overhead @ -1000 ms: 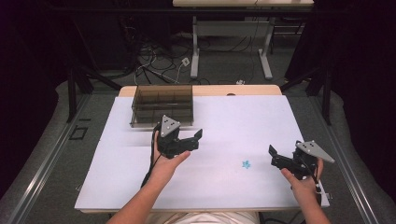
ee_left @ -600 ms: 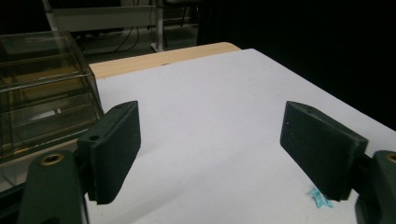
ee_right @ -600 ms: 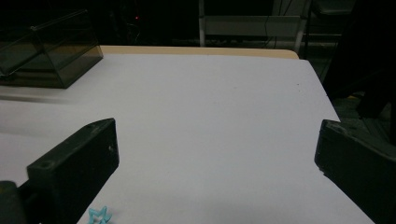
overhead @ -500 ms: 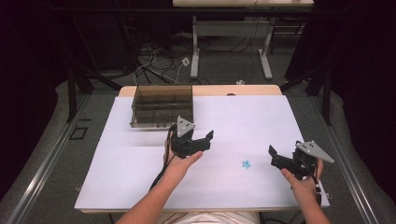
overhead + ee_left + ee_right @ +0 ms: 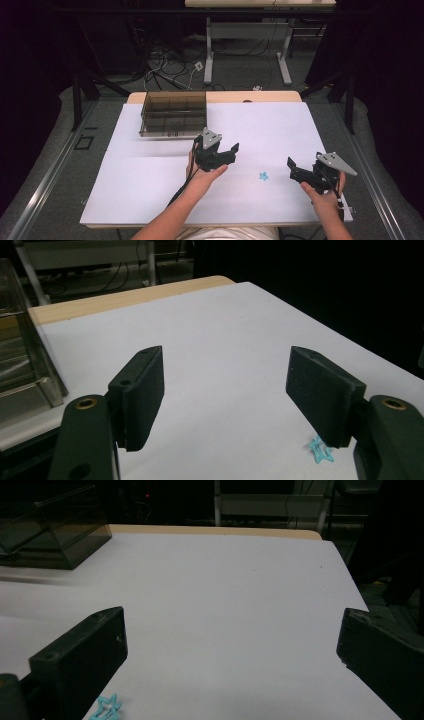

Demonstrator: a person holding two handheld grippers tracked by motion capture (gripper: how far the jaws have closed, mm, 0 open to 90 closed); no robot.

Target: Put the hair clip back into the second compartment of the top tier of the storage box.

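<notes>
With the left gripper point(image 5: 231, 151) spread empty between the compartment box point(image 5: 173, 113) and the blue star clip point(image 5: 263, 176), which lies flat right of that box and nearer the person, lower both jaws astride the clip before closing, while the right gripper point(image 5: 294, 167), also agape, stays clear.

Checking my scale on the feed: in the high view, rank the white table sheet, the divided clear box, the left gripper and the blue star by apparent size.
1. White table sheet, largest by far.
2. Divided clear box.
3. Left gripper, jaws open, clearly smaller than the box, though it sits higher and nearer the camera.
4. Blue star, tiny.
</notes>
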